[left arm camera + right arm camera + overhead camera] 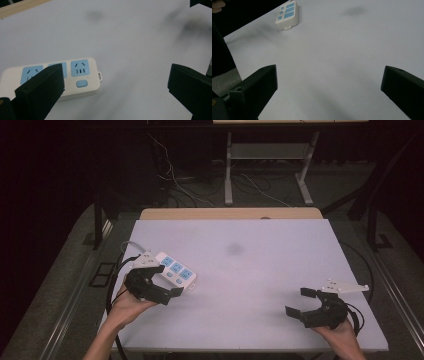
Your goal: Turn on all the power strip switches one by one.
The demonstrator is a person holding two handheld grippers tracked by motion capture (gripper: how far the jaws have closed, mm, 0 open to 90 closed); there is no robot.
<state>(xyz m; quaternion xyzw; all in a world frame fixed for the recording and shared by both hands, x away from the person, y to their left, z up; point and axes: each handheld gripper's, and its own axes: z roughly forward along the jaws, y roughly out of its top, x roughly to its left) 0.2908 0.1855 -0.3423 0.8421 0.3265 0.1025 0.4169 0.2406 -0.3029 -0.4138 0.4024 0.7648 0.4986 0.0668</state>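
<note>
1. Power strip (175, 270) lies flat at the table's (260, 270) left side, long axis running diagonally from far-left to near-right, sockets up.
2. Left gripper (167, 289) is far nearer: jaws wide apart, holding nothing, hovering just beside the strip's near long edge, one jaw overlapping it in the left gripper view.
3. Right gripper (301, 302) sits well apart at the near right corner, jaws spread, empty.
4. Likely left-hand grab, across the strip's short width.
</note>
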